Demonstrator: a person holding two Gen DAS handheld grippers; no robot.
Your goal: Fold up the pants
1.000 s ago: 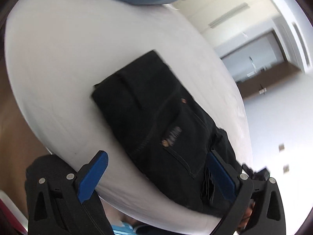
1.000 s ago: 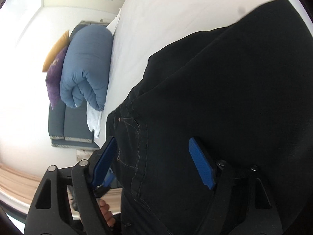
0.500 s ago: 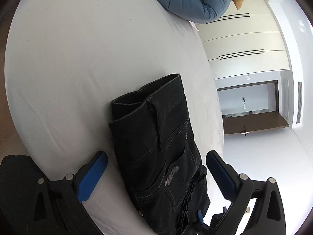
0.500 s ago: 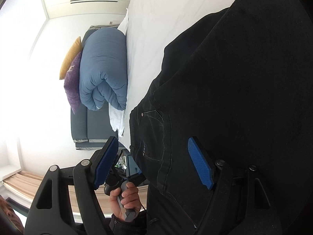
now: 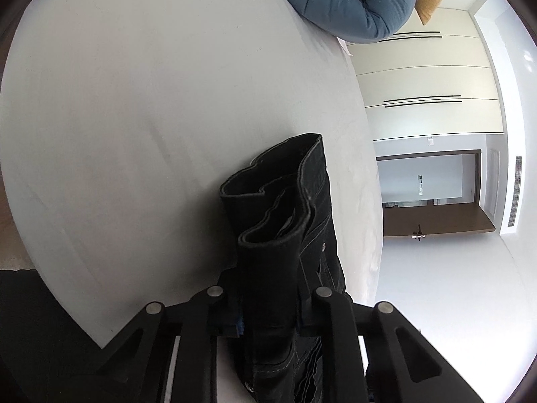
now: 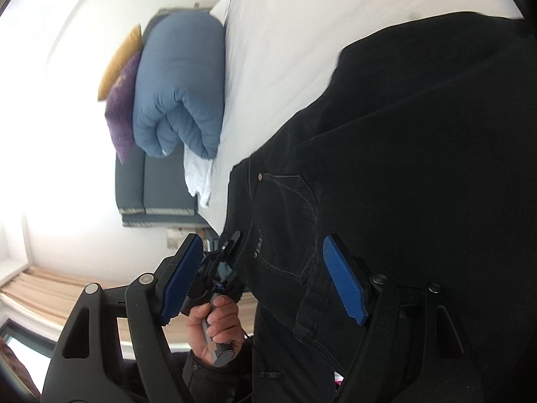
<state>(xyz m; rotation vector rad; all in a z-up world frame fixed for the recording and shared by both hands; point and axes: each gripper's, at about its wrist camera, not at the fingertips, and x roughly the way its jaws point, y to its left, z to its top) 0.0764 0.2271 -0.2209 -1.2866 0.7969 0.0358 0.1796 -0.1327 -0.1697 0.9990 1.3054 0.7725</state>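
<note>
The black pants lie folded on the white bed. My left gripper is shut on the near edge of the folded stack, with several fabric layers pinched between its jaws. In the right wrist view the pants fill the right side, a back pocket and rivet showing. My right gripper is open and empty, its blue pads standing wide over the waist part of the pants. The person's hand holding the left gripper's handle shows below it.
A rolled blue duvet lies at the head of the bed with purple and mustard pillows behind it. A grey sofa stands beyond. White wardrobes and a doorway are past the bed's far side.
My left gripper went from open above the folded pants to shut on their near edge. My right gripper stayed open and shifted a little over the pants.
</note>
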